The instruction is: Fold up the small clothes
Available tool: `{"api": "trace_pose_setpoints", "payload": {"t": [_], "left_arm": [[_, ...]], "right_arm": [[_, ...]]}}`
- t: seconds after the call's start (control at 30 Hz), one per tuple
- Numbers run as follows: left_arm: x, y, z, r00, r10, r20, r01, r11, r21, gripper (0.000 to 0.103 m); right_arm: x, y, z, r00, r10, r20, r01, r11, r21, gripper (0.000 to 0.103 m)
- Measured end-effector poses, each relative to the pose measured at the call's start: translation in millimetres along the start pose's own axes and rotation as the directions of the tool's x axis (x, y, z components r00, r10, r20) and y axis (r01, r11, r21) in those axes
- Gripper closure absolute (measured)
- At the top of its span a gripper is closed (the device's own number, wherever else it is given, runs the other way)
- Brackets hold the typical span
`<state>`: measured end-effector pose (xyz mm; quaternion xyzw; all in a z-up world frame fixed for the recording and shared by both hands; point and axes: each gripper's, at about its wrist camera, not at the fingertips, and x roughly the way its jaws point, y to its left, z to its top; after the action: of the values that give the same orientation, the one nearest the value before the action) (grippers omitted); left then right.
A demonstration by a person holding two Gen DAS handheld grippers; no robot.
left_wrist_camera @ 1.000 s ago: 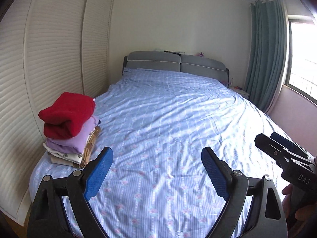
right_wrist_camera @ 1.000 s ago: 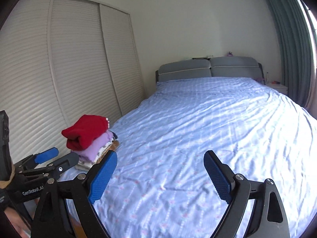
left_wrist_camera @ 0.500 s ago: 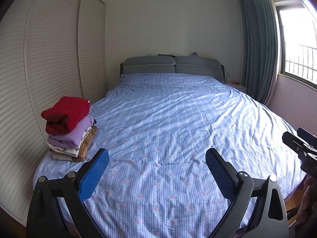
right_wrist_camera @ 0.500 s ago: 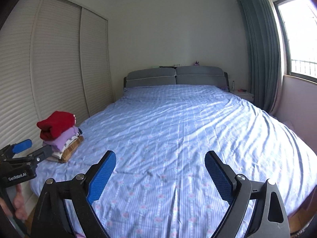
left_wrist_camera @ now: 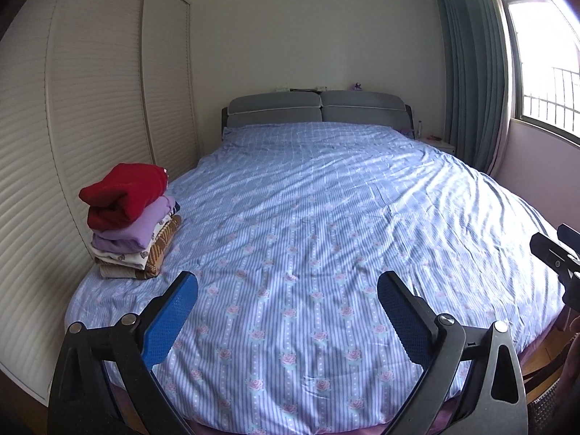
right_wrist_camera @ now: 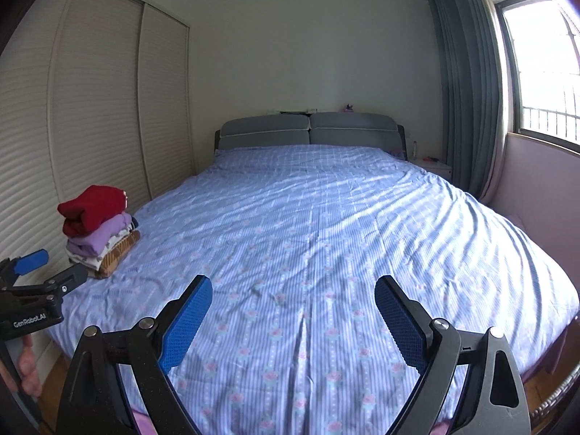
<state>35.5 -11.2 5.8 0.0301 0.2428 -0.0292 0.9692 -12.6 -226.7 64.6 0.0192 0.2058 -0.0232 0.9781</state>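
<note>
A stack of folded small clothes (left_wrist_camera: 130,217), red on top, then lilac, cream and brown check, sits at the left front corner of the bed; it also shows in the right wrist view (right_wrist_camera: 98,230). My left gripper (left_wrist_camera: 288,286) is open and empty, held back off the foot of the bed; it shows at the left edge of the right wrist view (right_wrist_camera: 47,268). My right gripper (right_wrist_camera: 293,290) is open and empty, also off the foot of the bed. Its fingers (left_wrist_camera: 554,250) show at the right edge of the left wrist view.
The bed (left_wrist_camera: 326,217) has a blue striped floral cover and a grey headboard (left_wrist_camera: 315,112). Louvred wardrobe doors (left_wrist_camera: 90,108) run along the left. Teal curtains (left_wrist_camera: 471,72), a window and a small nightstand (left_wrist_camera: 438,143) are on the right.
Both grippers have pulled back and up from the bed, so more of the bed and room shows. The clothes stack has not moved. Both stay open.
</note>
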Motion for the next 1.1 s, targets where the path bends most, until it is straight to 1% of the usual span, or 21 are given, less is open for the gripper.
{"api": "trace_pose_setpoints", "payload": {"t": [0.23,1.1], "left_arm": [[-1.2,3.2,-0.4,1.0,0.007,0.009,-0.007,1.0,-0.003,0.002],[1.8,5.5,-2.6,1.0,0.004,-0.001,-0.004,1.0,-0.006,0.002]], "right_arm": [[0.0,2.3,-1.6,1.0,-0.001,-0.004,0.001,1.0,-0.004,0.011],[2.5,1.3,-3.2,1.0,0.001,-0.011,-0.001,1.0,0.0,0.011]]}}
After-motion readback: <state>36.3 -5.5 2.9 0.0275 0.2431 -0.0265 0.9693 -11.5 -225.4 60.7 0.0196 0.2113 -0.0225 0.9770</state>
